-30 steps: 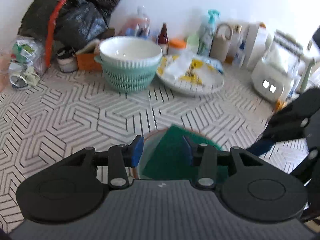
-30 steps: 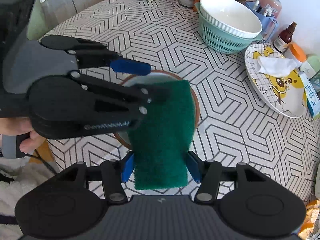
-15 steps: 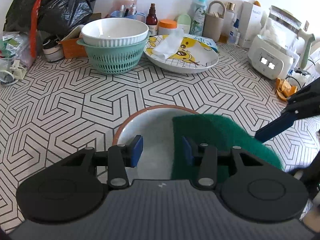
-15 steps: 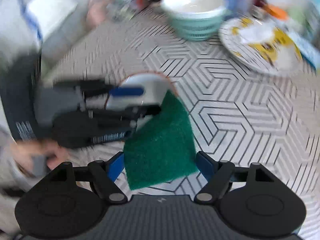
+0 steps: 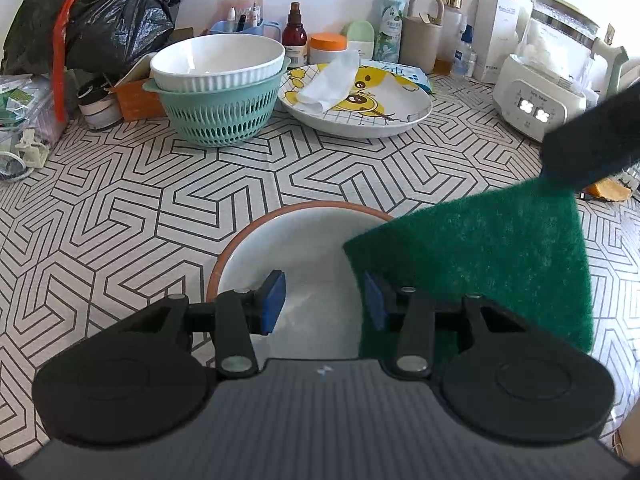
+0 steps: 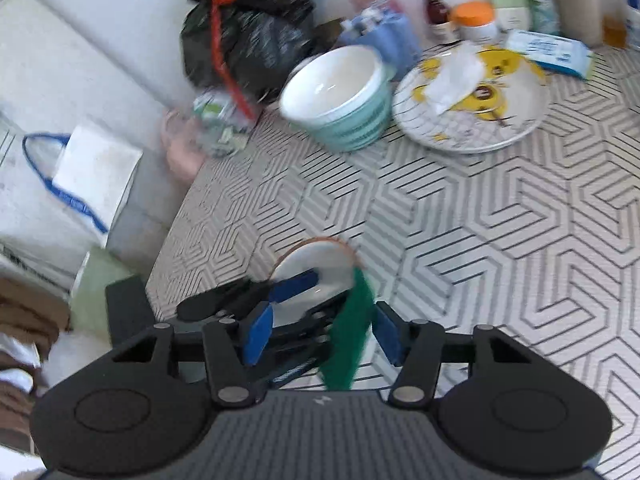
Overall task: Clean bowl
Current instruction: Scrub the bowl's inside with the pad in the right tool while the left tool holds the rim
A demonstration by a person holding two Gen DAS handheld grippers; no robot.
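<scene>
A white bowl with a brown rim [image 5: 304,248] sits on the patterned table just in front of my left gripper [image 5: 322,300], which is open and empty over the bowl's near side. It shows too in the right wrist view [image 6: 316,268]. A green scouring pad [image 5: 480,256] hangs at the bowl's right edge. In the right wrist view the pad [image 6: 348,340] lies edge-on between the jaws of my right gripper [image 6: 320,336], which stand wide open; the pad touches no pad there. The left gripper [image 6: 280,292] shows beyond it.
A white ribbed bowl in a teal colander [image 5: 218,80] and a cartoon plate with a tissue [image 5: 360,100] stand at the back. Bottles, a jar and a white appliance [image 5: 540,100] line the wall. A black rubbish bag [image 5: 92,28] sits back left. The table's left edge [image 6: 168,240] is near.
The right gripper has opened wide, pulled back and risen. The green pad has swung from lying over the bowl to the bowl's right side. The left gripper stays open over the bowl.
</scene>
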